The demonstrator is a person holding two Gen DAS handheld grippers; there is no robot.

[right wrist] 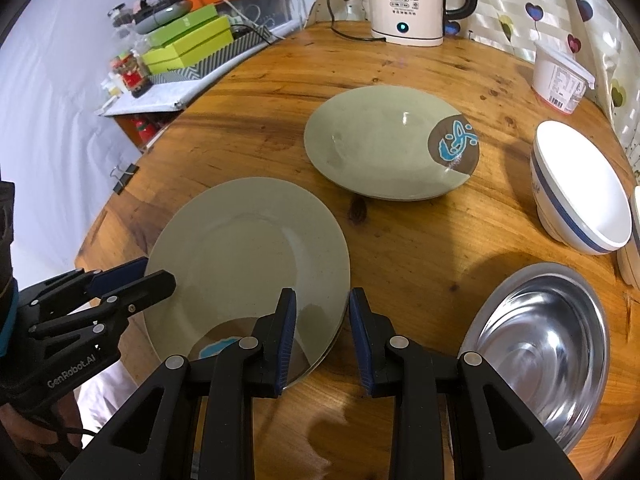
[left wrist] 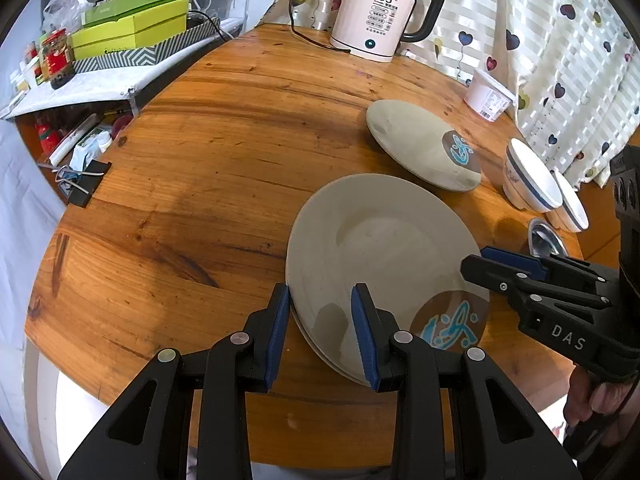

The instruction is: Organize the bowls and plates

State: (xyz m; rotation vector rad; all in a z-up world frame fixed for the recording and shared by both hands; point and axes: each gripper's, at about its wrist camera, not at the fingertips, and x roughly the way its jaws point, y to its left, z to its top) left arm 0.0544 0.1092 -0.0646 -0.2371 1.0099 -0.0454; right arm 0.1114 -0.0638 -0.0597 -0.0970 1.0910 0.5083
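A grey-green plate with a brown and blue fish mark lies on a second plate like it at the near side of the round wooden table. My left gripper straddles its left rim, one pad outside and one over the plate, not pressing. At the opposite rim my right gripper straddles it the same way, with a sliver of wood showing beside the outer pad. Another matching plate rests farther back.
Two white bowls with a blue stripe and a steel bowl stand along the right edge. A kettle and a white tub are at the back. A binder clip grips the left edge beside cluttered shelves.
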